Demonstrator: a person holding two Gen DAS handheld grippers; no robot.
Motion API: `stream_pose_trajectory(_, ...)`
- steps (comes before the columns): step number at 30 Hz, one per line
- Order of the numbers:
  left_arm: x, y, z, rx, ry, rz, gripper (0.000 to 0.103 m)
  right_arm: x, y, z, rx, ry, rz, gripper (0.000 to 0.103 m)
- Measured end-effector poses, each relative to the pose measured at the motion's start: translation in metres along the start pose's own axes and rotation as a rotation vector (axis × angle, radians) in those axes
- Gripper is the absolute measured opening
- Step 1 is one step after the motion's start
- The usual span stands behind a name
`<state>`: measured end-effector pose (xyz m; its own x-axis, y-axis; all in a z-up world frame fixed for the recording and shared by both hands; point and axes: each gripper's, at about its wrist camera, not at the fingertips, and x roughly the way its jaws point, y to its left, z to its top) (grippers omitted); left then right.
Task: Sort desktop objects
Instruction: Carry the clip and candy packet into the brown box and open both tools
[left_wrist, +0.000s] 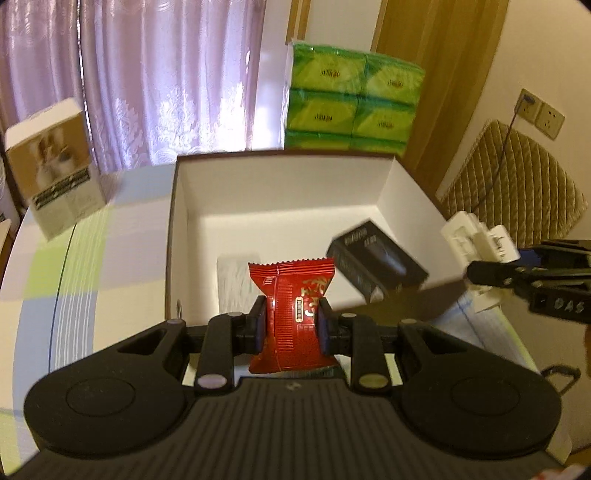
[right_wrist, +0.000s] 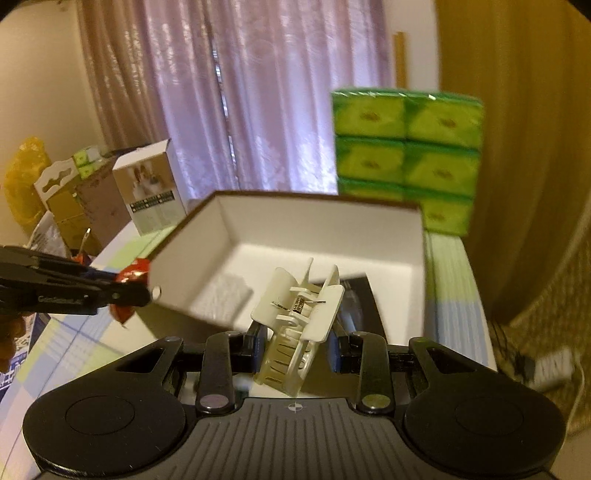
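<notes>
One open white box (left_wrist: 280, 192), one black carton (left_wrist: 376, 266) inside it, one red snack packet (left_wrist: 291, 314), one white hair clip (right_wrist: 299, 321), one green tissue pack (left_wrist: 351, 99).

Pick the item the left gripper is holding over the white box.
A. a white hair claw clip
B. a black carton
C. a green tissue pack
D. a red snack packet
D: the left gripper is shut on the red snack packet, while the right gripper holds the white hair claw clip.
</notes>
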<state>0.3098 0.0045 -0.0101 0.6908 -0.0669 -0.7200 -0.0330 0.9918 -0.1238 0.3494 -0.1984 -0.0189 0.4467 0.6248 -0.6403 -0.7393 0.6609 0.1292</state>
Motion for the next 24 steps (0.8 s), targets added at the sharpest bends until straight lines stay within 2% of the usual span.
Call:
stream_pose_trajectory(10,0.067,0.023,0.059,0.012,0.027,0.073,0.022,0.092,-0.001,0.054,-0.04,0.02,0.064,0.03)
stream_pose_trajectory(16,0.112,0.044,0.08,-0.036,0.073,0.078,0.022,0.146,-0.003,0.068,-0.061,0.072,0.07,0.03)
stream_pose_trajectory(24,0.158,0.048,0.094,0.044,0.134,0.132,0.022,0.193,-0.016,0.076,-0.05,0.135,0.053,0.03)
